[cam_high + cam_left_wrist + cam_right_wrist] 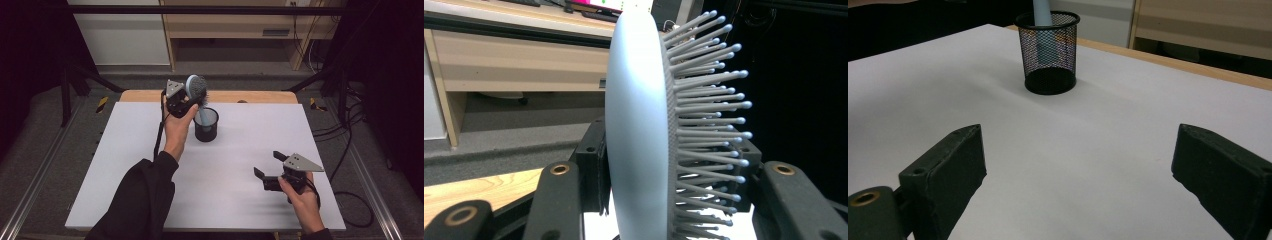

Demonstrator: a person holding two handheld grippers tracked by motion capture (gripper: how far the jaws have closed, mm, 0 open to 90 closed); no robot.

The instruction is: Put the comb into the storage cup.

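On the white table [150, 165], left gripper [187, 102] jaws pinch the upright hairbrush [196, 87], handle down in the mesh cup [206, 127]; right gripper [267, 167] jaws spread.

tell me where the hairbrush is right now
In the high view the hairbrush stands at the table's far left-centre, its head gripped by the left gripper and its handle down inside the black mesh cup.

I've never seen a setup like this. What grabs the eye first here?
Most striking is the pale blue hairbrush, gripped at its head by the left gripper at the far side of the white table, its handle dipping into a black mesh cup. In the left gripper view its ball-tipped bristles fan out to the right. The right gripper waits open at the near right.
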